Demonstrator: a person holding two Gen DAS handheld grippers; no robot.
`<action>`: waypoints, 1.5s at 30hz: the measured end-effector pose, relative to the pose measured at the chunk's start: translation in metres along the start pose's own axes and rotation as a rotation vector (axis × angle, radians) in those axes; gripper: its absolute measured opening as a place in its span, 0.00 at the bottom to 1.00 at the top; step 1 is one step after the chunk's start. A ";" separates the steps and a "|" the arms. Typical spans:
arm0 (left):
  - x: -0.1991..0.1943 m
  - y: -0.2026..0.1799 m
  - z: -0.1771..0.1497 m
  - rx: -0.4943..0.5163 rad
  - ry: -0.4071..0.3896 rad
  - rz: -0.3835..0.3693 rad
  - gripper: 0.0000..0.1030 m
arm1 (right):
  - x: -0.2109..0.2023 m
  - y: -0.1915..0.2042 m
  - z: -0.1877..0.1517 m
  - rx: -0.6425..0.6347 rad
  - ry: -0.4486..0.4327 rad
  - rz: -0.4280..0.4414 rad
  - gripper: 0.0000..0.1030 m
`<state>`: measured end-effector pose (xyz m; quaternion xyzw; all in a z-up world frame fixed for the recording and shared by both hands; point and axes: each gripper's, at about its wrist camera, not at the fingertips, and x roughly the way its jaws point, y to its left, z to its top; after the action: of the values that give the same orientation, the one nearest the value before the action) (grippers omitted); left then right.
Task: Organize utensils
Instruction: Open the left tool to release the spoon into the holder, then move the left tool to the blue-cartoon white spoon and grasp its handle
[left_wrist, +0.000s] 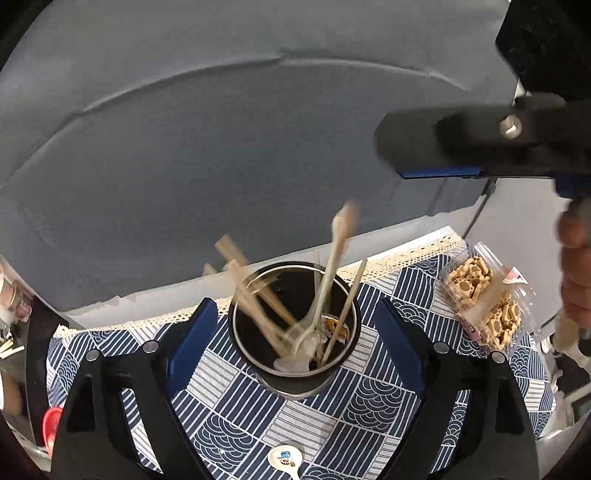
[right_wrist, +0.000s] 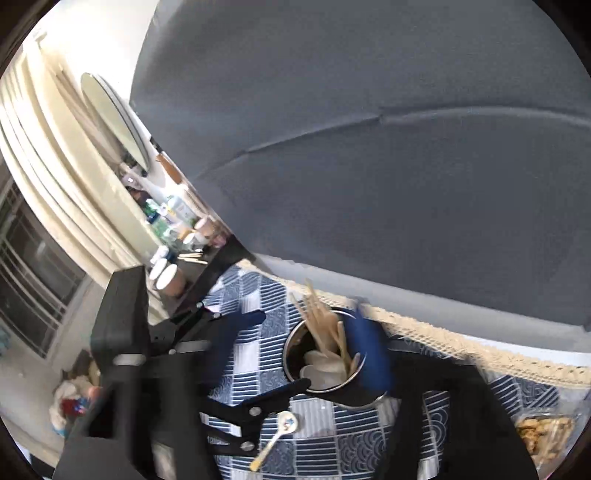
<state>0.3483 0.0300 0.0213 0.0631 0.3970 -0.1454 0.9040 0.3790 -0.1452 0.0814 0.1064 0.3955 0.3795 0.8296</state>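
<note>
A round metal holder (left_wrist: 295, 384) stands on the blue patterned cloth between the open fingers of my left gripper (left_wrist: 295, 332), which do not touch it. It holds wooden chopsticks (left_wrist: 258, 306), a wooden stick (left_wrist: 345, 314) and clear plastic cutlery (left_wrist: 325, 291), blurred by motion. My right gripper (left_wrist: 436, 147) hovers above and to the right of the holder; in the right wrist view (right_wrist: 306, 339) its blue fingers are spread and empty around the holder (right_wrist: 325, 358). A small white ceramic spoon (left_wrist: 285, 459) lies on the cloth in front, also seen in the right wrist view (right_wrist: 280, 432).
A clear packet of biscuits (left_wrist: 484, 306) lies on the cloth to the right. A grey backdrop (left_wrist: 221, 147) rises behind the lace-edged cloth (left_wrist: 399, 254). Bottles and jars (right_wrist: 173, 221) crowd a shelf at the left. A red object (left_wrist: 50, 424) sits at the lower left.
</note>
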 end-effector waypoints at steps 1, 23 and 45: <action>-0.003 0.001 -0.005 -0.001 -0.004 0.021 0.92 | 0.000 -0.002 -0.001 0.004 0.003 -0.002 0.67; 0.005 0.015 -0.133 -0.160 0.268 0.143 0.94 | 0.031 0.013 -0.057 -0.096 0.153 -0.066 0.80; 0.001 0.014 -0.230 -0.273 0.359 0.137 0.94 | 0.102 0.048 -0.147 -0.295 0.414 0.034 0.75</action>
<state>0.1931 0.0961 -0.1350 -0.0080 0.5620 -0.0151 0.8269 0.2848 -0.0578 -0.0521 -0.0894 0.4955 0.4609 0.7308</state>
